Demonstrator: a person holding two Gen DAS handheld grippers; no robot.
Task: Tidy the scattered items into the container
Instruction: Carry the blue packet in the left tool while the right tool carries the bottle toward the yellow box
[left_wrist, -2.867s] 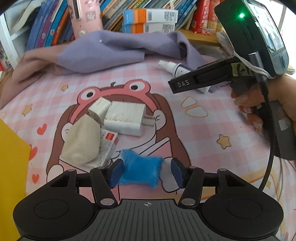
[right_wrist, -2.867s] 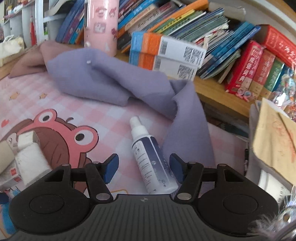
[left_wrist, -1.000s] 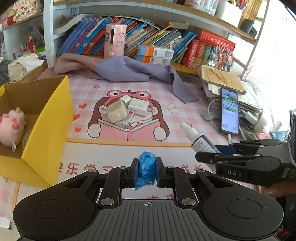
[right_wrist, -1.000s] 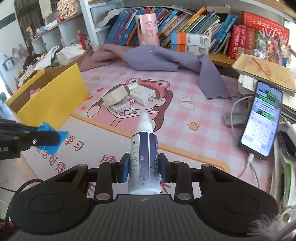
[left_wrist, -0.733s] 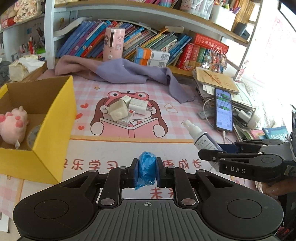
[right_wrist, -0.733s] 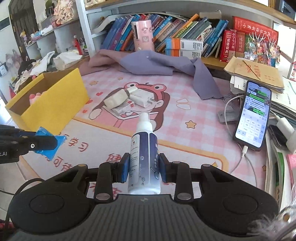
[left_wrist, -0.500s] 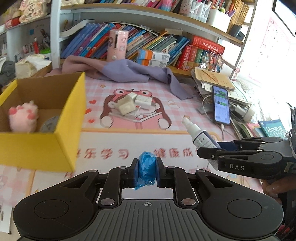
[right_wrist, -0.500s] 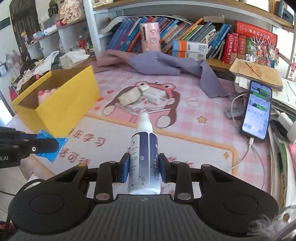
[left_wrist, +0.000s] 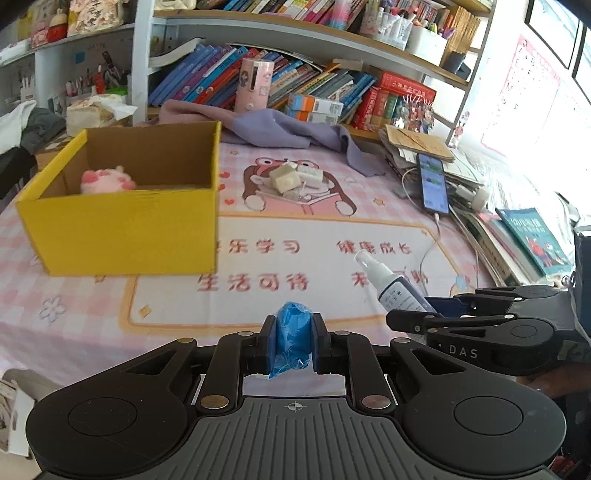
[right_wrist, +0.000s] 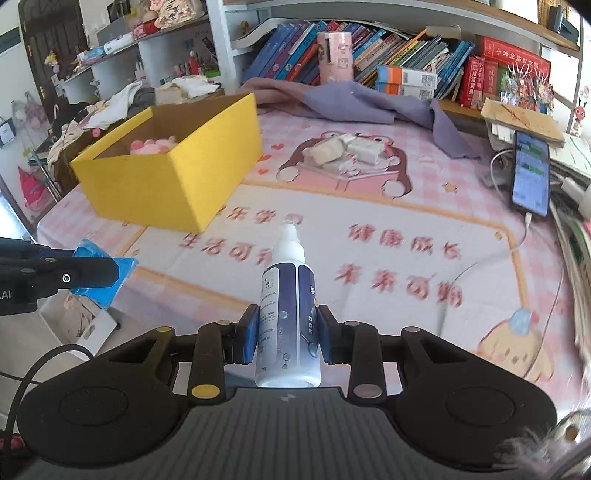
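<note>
Left gripper (left_wrist: 293, 345) is clamped on a crumpled blue wrapper (left_wrist: 293, 332); right gripper (right_wrist: 288, 339) pinches a spray bottle (right_wrist: 287, 310), both above the mat's near edge. Farther off, the yellow cardboard box (left_wrist: 125, 229) holds a pink plush toy (left_wrist: 105, 181).

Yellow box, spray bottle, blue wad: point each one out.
Yellow box (left_wrist: 125, 229), left wrist view, front wall.
Spray bottle (right_wrist: 288, 314), right wrist view, label between the jaws.
Blue wad (left_wrist: 293, 334), left wrist view, its middle.
</note>
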